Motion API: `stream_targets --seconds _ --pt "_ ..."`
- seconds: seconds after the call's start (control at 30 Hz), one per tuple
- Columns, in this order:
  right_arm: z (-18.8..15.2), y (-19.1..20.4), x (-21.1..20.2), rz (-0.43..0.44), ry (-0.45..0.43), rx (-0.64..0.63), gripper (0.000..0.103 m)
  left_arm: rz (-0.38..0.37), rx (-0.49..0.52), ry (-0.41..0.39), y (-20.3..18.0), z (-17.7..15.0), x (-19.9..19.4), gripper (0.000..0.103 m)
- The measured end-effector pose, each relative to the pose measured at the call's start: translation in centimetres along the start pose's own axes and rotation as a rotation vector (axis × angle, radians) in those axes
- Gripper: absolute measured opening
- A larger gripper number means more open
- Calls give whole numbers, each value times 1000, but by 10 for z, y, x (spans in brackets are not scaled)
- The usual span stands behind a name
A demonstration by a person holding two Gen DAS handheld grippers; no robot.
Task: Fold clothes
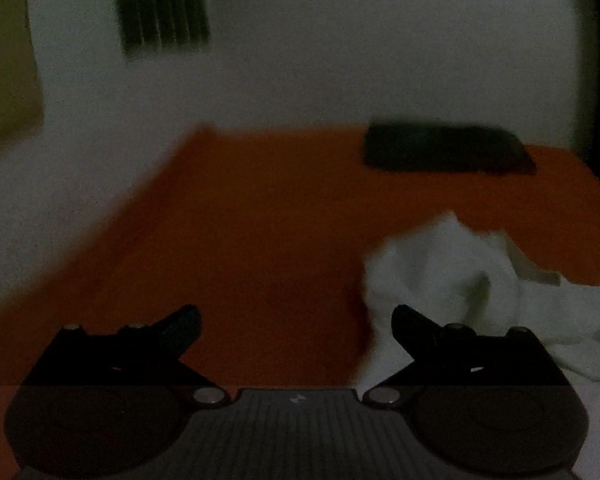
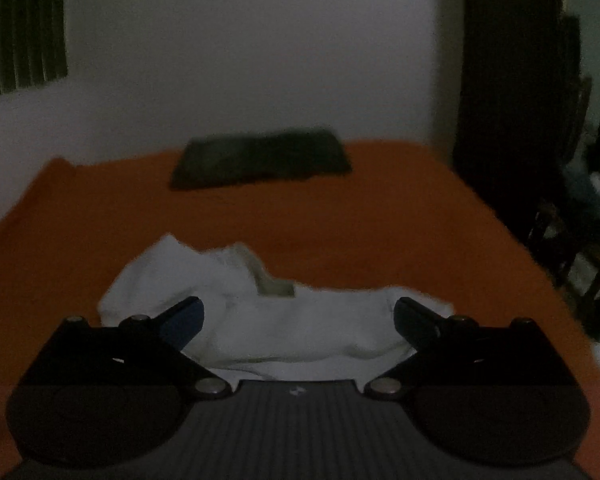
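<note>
Broadly, an orange bed (image 2: 380,220) fills both views, with a dark folded item (image 2: 260,158) at its far end toward twelve o'clock. Nearer lies the crumpled white garment (image 2: 284,320), its long axis running nine to three. It sits straight ahead of the right gripper (image 2: 299,318), the closer one, but at two o'clock from the left gripper (image 1: 296,326). Both jaws gape wide, holding nothing.

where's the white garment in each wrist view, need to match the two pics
Left wrist: the white garment lies crumpled at lower right, beside the right finger of the open left gripper.
Right wrist: it sits at lower centre, straight ahead of the open right gripper.
Shared landmark: the dark folded cloth at the far end of the orange bed.
</note>
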State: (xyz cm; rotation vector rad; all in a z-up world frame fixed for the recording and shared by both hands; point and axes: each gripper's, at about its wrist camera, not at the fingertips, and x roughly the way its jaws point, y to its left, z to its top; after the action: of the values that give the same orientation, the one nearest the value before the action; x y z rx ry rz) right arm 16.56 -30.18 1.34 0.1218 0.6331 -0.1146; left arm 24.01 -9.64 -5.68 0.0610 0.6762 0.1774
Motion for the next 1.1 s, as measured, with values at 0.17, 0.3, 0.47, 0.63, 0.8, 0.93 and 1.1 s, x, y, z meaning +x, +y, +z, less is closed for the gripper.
stream_targets --seconds 0.17,0.3,0.47,0.63,0.8,0.93,1.1 --pt "-23 7 69 -44 21 -131 103 21 170 -24 -20 -13 55 103" --pt "-36 19 125 -11 108 -175 103 -20 122 74 -17 -9 101 103" --pt "-39 49 180 13 118 -199 103 -75 234 118 -8 -11 133 103" --pt "-55 84 212 100 109 -335 103 -37 236 92 -1 -4 168 103" --pt "-62 88 244 153 112 -391 45 8 111 141 -3 1 212 103" --pt "-29 -6 205 75 -73 -38 18 -56 106 146 -8 0 216 103" --pt "-6 -194 108 -138 -239 214 18 -101 138 90 -12 11 217 103"
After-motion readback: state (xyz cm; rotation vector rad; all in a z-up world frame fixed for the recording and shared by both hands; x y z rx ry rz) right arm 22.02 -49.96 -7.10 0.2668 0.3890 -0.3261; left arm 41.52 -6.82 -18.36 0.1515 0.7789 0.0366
